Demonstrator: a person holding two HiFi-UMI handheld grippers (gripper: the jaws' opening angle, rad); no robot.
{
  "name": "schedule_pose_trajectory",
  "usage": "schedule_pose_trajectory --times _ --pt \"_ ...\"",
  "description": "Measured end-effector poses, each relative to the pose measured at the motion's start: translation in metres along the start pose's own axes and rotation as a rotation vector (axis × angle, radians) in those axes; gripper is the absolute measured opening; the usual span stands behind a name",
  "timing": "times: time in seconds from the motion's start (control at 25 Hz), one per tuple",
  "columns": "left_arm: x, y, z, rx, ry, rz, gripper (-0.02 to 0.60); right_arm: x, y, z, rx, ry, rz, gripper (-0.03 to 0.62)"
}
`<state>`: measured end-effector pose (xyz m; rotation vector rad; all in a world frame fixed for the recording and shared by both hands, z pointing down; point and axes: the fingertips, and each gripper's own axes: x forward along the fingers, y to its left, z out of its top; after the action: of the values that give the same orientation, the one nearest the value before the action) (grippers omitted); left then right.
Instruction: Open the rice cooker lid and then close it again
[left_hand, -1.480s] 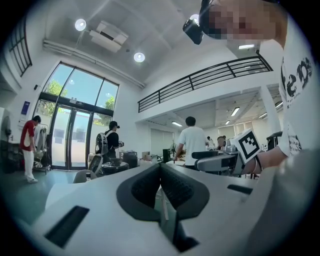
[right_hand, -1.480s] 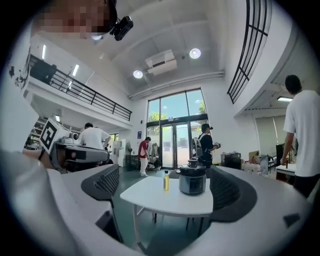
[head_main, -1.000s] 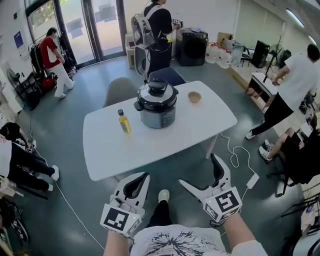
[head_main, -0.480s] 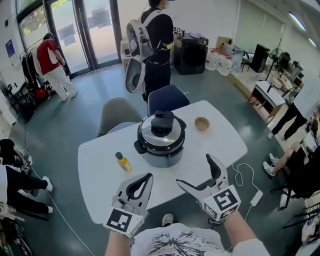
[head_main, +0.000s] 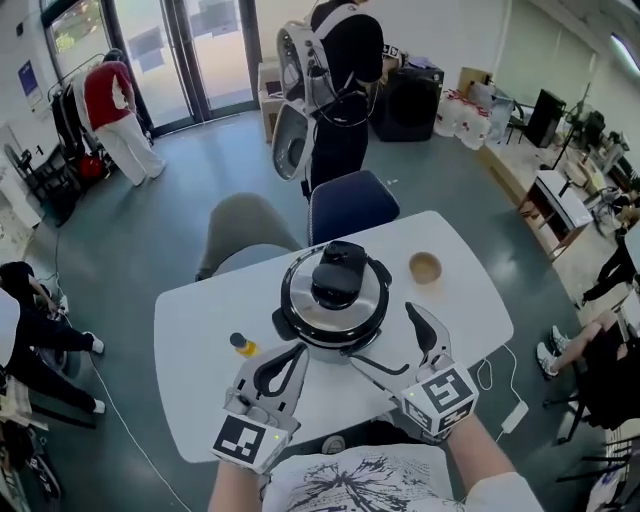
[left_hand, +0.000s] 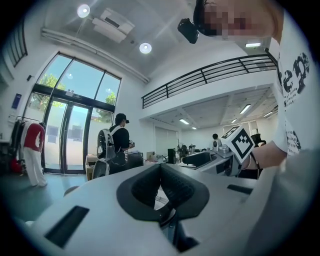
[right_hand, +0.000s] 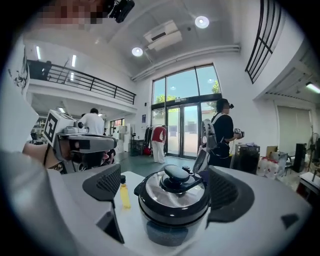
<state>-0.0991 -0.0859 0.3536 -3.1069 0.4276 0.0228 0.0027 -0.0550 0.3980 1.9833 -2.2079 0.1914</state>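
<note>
Right gripper view: right tool (right_hand: 166, 186), jaws spread, faces the rice cooker (right_hand: 173, 204).

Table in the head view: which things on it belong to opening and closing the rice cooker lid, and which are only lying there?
For the job:
- rice cooker
- its lid, closed
- right gripper, open, facing the cooker
- left gripper, shut, empty

Only lying there:
- yellow bottle
- small bowl
</note>
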Motion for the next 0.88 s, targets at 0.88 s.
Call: schedule_pose_trajectory --times 0.88 --pt "0.111 0.030 -0.002 0.032 0.012 0.373 0.014 0.156 -0.076 -0.030 -0.263 0.546 0.506 0.471"
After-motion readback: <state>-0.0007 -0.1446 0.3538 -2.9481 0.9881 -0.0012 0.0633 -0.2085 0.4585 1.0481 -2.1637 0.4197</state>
